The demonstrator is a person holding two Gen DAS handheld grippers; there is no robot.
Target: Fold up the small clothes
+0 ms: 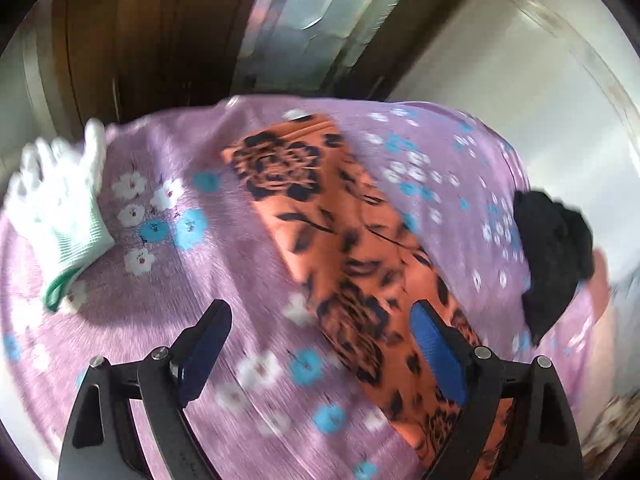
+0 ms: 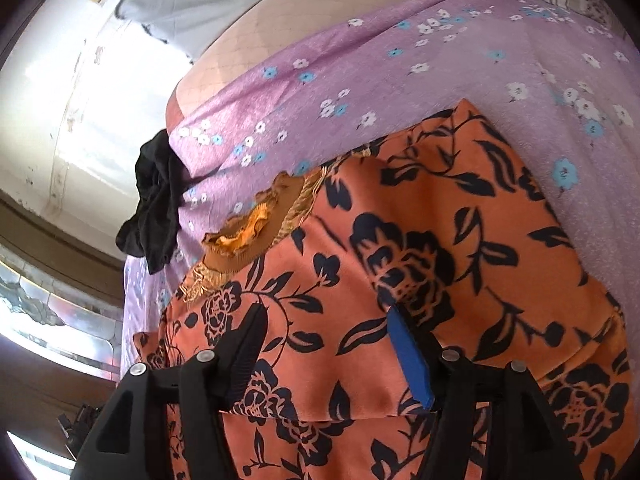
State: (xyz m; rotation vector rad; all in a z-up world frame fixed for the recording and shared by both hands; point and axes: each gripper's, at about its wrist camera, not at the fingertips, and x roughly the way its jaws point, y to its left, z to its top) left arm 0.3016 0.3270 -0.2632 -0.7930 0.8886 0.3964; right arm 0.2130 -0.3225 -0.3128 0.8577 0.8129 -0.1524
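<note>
Fingers of the left gripper (image 1: 320,344) stand wide apart with nothing between the pads, above the lilac flowered bedsheet (image 1: 168,320) at the edge of the orange garment with dark roses (image 1: 344,232), which lies folded into a long strip across the bed. The right gripper (image 2: 324,336) has its fingers parted too, hovering just over the same orange cloth, whose frilled collar (image 2: 248,228) shows near its far edge; the pads press on nothing. A white glove (image 1: 60,204) lies near the sheet's left edge and a crumpled black cloth (image 1: 556,248) at the right edge.
</note>
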